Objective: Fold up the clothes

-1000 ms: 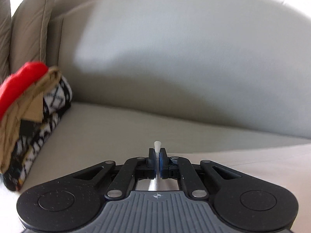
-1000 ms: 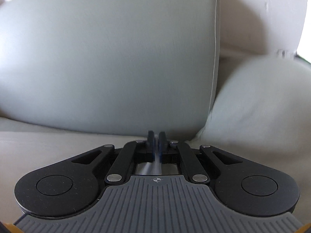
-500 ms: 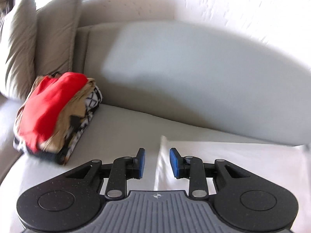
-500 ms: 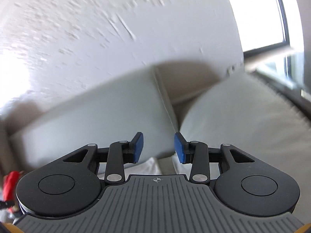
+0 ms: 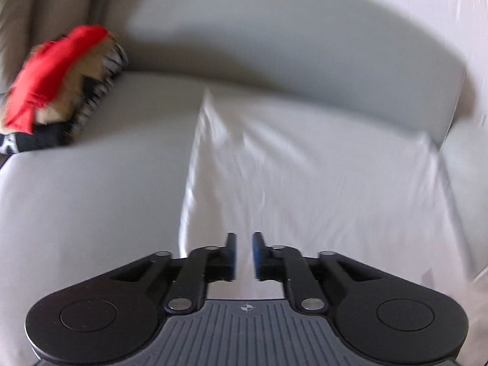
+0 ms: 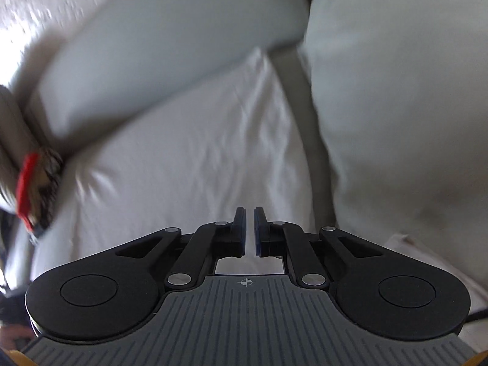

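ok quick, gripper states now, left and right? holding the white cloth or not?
Left gripper: jaws have just been closing, small gap left, nothing between them; white cloth lies free.
Right gripper: same, just been closing, narrow gap, empty.

a white garment lies spread flat and lightly creased, stretching ahead of both pairs of jaws. a stack of folded clothes, red on top, sits far ahead to their left.

Both wrist views look steeply down, sharing the white cloth.
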Demonstrator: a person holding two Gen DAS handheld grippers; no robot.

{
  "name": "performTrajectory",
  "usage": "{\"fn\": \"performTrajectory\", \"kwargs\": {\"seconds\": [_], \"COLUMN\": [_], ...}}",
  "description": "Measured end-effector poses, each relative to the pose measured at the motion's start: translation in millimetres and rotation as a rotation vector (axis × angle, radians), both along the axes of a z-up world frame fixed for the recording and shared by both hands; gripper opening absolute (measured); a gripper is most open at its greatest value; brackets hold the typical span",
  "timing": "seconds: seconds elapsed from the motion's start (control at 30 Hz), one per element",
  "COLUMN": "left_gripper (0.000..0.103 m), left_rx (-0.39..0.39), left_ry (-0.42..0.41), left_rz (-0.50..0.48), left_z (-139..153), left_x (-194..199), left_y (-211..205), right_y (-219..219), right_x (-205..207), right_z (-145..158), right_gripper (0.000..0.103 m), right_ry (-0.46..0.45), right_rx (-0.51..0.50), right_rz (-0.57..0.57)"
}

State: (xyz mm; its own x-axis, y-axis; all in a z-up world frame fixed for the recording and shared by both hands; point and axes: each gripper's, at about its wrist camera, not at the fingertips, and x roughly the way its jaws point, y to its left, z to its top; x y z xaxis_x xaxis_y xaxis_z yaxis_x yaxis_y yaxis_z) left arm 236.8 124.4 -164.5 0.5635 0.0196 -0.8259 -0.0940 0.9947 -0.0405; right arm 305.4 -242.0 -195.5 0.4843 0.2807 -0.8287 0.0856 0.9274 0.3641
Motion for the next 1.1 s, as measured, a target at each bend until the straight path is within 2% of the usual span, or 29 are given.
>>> {"fn": "performTrajectory", "kwargs": {"seconds": [0.03,0.1,0.13,0.2,0.27,0.3,0.37,0.4,0.47,0.53,0.6,0.7,0.8,0.87,0.93,1.03,1.1], "left_gripper": [0.005,0.005,0.006,0.006,0.006,0.006,0.009,0.011,0.016,0.018,0.019,0.02,0.024,0.027,0.033,0.032,0.032], "left_rx": [0.043,0.141,0.193,0.252,0.244,0.233,0.181,0.152,0.114,0.082,0.037,-0.019,-0.073,-0.097,-0.1,-0.083,-0.105], "left_ry": [0.023,0.043,0.043,0.058,0.073,0.082,0.096,0.084,0.044,0.002,-0.034,-0.095,-0.162,-0.192,-0.186,-0.088,0.0], "left_rz": [-0.002,0.043,0.065,0.109,0.11,0.109,0.101,0.091,0.063,0.033,-0.011,-0.062,-0.073,-0.075,-0.075,-0.071,-0.065], "left_z": [-12.1,-27.8,-29.6,-26.6,-21.8,-16.5,-1.7,9.1,34.7,61.2,85.9,119.6,148.1,158.7,154.1,121.1,93.1], "left_x": [3.0,4.1,4.1,1.4,-1.2,-2.7,-8.4,-14.4,-35.9,-61.8,-90.6,-133.7,-174.6,-195.6,-208.1,-213.3,-212.4], "left_y": [-5.5,-5.9,-5.8,-3.3,1.3,2.1,4.2,4.0,-2.6,-12.7,-18.6,-25.7,-28.5,-31.9,-37.0,-51.9,-61.3], "right_y": [-0.6,-4.0,-5.1,-2.3,8.2,11.7,16.7,18.4,19.3,16.0,10.9,5.3,2.7,2.0,2.6,6.5,12.0], "right_x": [-0.8,-3.0,-4.4,-8.7,-16.6,-25.7,-52.8,-69.1,-106.0,-146.0,-185.2,-221.1,-248.1,-257.9,-264.3,-272.3,-274.5], "right_z": [-8.9,-20.3,-23.8,-23.3,-8.9,3.1,32.3,47.4,76.8,102.6,125.7,153.9,172.3,167.1,148.4,113.1,90.1], "right_gripper": [0.001,0.0,0.0,0.0,0.002,0.011,0.018,0.018,0.021,0.031,0.033,0.036,0.042,0.047,0.047,0.045,0.039], "right_ry": [0.024,0.031,0.031,0.024,0.007,-0.021,-0.093,-0.127,-0.186,-0.233,-0.274,-0.316,-0.328,-0.306,-0.255,-0.162,-0.105], "right_rx": [-0.083,-0.269,-0.318,-0.321,-0.334,-0.328,-0.309,-0.288,-0.232,-0.177,-0.132,-0.061,0.002,0.02,0.036,0.039,0.005], "right_rz": [-0.026,-0.095,-0.112,-0.097,-0.081,-0.082,-0.078,-0.072,-0.046,-0.015,0.015,0.05,0.066,0.068,0.06,0.063,0.09]}}
